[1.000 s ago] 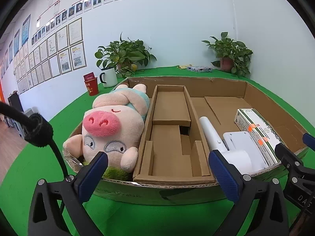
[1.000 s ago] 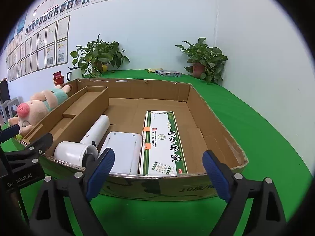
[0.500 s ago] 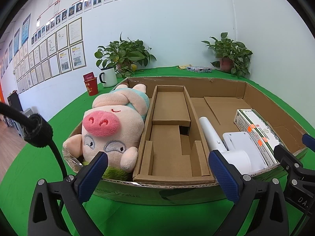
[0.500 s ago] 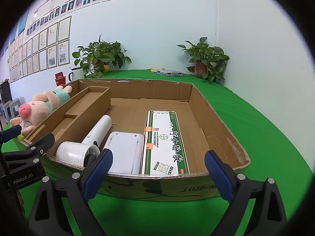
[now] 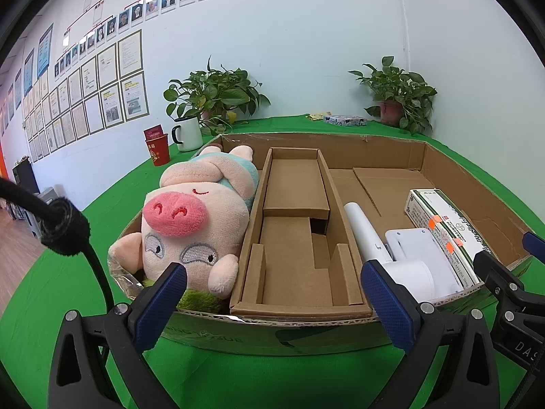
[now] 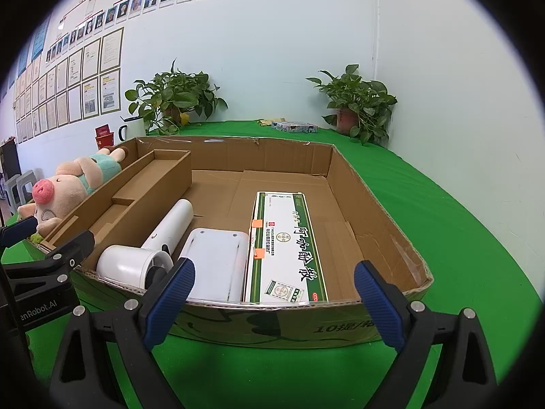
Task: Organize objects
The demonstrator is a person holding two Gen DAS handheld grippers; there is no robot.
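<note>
1. Corrugated cardboard box [image 6: 381,225] sitting on the green tabletop [image 6: 442,204], serving as the tray for the sorted things.
2. Packed lengthwise, side by side, probably to save floor space: pig plush toy [image 5: 194,225] at 9 o'clock, cardboard insert [image 5: 296,238] at the centre, white hair dryer [image 6: 150,252] and flat white device [image 6: 214,262] next, green-and-white medicine box [image 6: 289,248] toward 3 o'clock.
3. Wedged between the box wall and the insert, belly up, snout toward the near rim: a snug fit that likely keeps the plush from rolling.
4. Bare cardboard floor at 12 to 2 o'clock, room for more if anything remains outside; nothing loose visible near the box.
5. Left gripper [image 5: 272,306] hovering just short of the near rim, blue pads [image 5: 163,300] spread wide, holding and touching nothing.
6. Right gripper [image 6: 272,303] likewise spread wide before the near rim, facing the flat device and medicine box, empty.
7. Judging by this layout, sorting largely finished.
8. Potted plants, white mug [image 5: 187,133] and red cup [image 5: 157,148] far off at 11 o'clock, well apart from the box.
</note>
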